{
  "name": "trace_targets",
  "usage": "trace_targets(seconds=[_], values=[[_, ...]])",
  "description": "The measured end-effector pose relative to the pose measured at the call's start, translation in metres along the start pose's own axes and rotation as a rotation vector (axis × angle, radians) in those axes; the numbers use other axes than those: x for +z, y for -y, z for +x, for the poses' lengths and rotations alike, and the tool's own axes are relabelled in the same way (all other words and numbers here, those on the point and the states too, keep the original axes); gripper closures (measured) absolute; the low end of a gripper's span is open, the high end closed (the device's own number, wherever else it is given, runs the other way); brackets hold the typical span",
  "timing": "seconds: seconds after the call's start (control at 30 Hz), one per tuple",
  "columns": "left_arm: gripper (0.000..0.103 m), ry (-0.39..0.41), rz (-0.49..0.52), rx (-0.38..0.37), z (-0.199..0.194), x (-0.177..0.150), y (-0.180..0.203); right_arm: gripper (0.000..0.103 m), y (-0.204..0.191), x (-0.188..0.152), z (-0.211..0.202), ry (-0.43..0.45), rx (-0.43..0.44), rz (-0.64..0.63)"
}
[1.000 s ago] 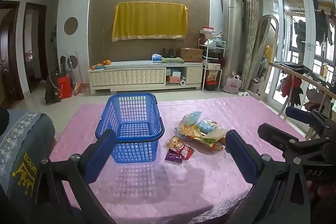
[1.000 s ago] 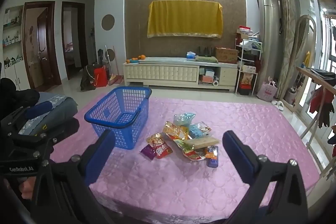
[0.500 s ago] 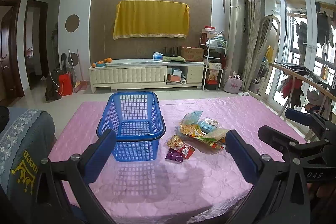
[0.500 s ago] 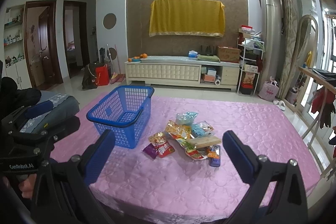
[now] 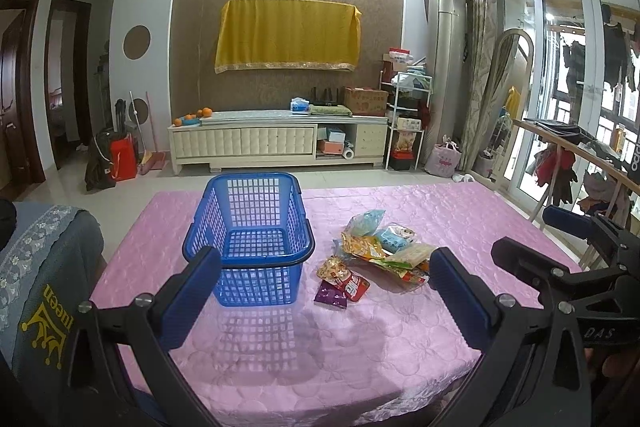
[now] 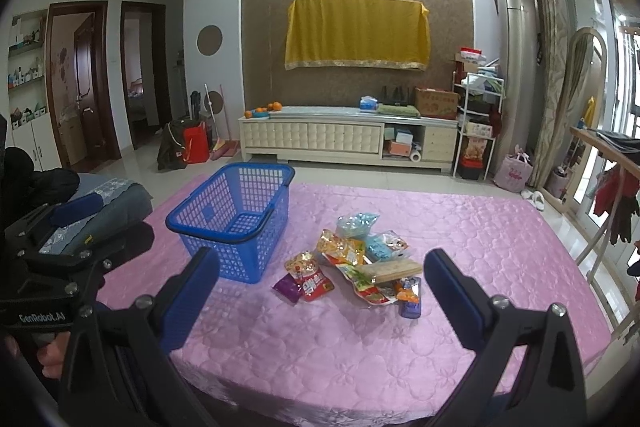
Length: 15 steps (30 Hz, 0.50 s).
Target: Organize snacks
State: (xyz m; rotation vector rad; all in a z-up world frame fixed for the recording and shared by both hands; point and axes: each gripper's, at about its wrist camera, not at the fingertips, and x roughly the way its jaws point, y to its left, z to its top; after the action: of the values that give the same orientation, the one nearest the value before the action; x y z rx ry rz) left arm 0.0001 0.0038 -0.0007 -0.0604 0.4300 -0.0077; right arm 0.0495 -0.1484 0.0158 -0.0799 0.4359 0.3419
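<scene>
An empty blue plastic basket [image 5: 250,239] [image 6: 236,217] stands on a table with a pink quilted cloth [image 5: 360,355] [image 6: 340,347]. To its right lies a pile of snack packets [image 5: 376,251] [image 6: 360,263], with a red packet [image 5: 352,285] [image 6: 312,281] and a small purple one [image 5: 330,297] [image 6: 287,287] nearest the basket. My left gripper [image 5: 324,291] is open and empty, held above the near part of the table. My right gripper [image 6: 320,291] is open and empty, also short of the snacks.
A chair with a grey cover [image 5: 36,279] stands at the table's left. The right gripper's body [image 5: 580,267] shows at the right of the left wrist view. A TV cabinet [image 5: 276,143] and a shelf rack [image 5: 406,119] stand beyond the table.
Both grippers have risen and drawn back slightly, so the basket and snacks sit a little lower in view. Nothing was taken hold of.
</scene>
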Motion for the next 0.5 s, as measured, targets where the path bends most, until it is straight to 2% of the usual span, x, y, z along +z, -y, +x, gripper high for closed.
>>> trace_targets(seconds=[0.5], values=[[0.000,-0.009,-0.009,-0.002,-0.0006,-0.0003,-0.0027,0.000,-0.0015,0.0025,-0.0026,-0.001,-0.012,-0.010]])
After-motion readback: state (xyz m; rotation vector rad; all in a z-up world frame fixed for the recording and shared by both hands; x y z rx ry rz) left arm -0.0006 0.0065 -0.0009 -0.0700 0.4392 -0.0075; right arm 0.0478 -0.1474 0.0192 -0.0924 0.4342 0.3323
